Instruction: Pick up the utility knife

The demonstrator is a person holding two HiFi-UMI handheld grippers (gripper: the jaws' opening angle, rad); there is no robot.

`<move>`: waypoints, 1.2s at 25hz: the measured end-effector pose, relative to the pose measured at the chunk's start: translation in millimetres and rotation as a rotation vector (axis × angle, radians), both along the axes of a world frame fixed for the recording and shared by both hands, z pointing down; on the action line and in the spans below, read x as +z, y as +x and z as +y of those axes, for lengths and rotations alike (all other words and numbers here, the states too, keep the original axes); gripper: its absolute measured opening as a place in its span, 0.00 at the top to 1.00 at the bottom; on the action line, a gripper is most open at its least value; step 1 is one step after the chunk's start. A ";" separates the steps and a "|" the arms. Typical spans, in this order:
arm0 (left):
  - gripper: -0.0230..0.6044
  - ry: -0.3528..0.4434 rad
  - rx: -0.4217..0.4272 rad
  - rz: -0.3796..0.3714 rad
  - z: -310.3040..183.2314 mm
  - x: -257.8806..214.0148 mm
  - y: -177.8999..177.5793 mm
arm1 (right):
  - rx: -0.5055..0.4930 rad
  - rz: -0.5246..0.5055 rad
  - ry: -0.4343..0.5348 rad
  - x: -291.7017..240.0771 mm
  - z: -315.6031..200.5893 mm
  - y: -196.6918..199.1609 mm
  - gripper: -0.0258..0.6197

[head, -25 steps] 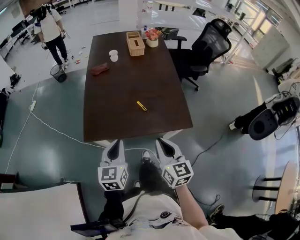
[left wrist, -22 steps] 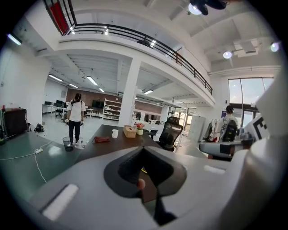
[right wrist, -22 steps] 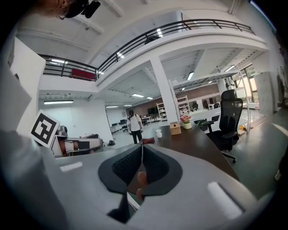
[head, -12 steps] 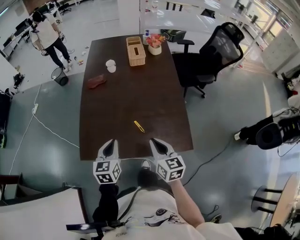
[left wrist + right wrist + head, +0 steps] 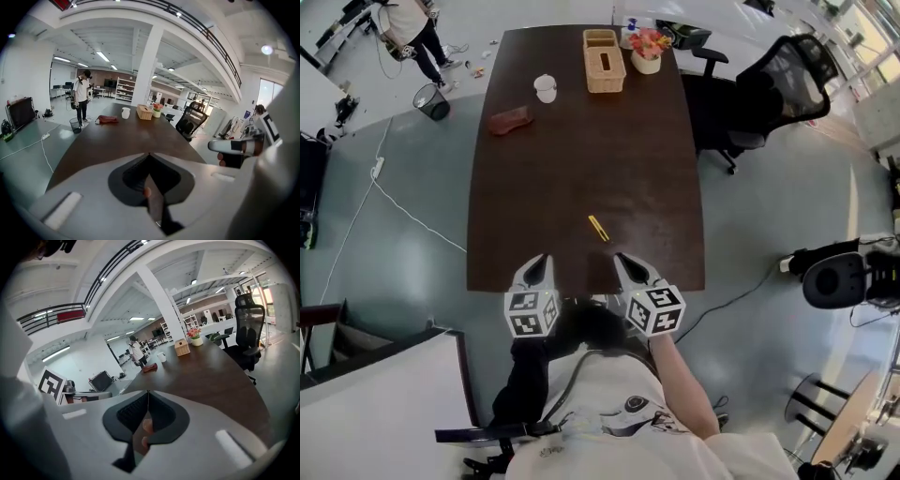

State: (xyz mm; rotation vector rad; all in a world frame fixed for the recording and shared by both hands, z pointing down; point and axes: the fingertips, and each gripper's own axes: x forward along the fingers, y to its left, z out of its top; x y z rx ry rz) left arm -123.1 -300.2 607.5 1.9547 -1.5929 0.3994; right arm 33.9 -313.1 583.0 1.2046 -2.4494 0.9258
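while both claws hang over the near edge of the table, nothing is picked up yet. the left gripper (image 5: 538, 269) has its two jaws pressed together, tip against tip, with nothing between them. the right gripper (image 5: 630, 269) is the same, closed and empty. they sit side by side in the lower middle of the head view, both pointing up the frame.

the utility knife (image 5: 598, 228) is a small yellow thing lying flat and slanted on the dark table (image 5: 581, 150). it is just above the gap between the two grippers, a little nearer to the right one, and it touches neither.

further up the frame, well apart from the knife, stand a white cup (image 5: 546, 87), a reddish cloth (image 5: 510, 120), a woven box (image 5: 604, 60) and a flower pot (image 5: 646, 52).

i judge the task is only at the approach. one claw must open, reach the knife, close on it and lift it.
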 end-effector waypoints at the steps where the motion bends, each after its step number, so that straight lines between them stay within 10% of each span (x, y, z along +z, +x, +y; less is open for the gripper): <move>1: 0.97 -0.007 0.005 0.002 -2.0 2.8 -1.3 | 0.001 -0.001 -0.010 2.1 -1.7 -2.7 0.95; 30: 0.97 -0.287 0.153 0.053 -21.1 105.1 -33.7 | -0.039 0.041 -0.370 143.3 -41.1 -7.2 0.90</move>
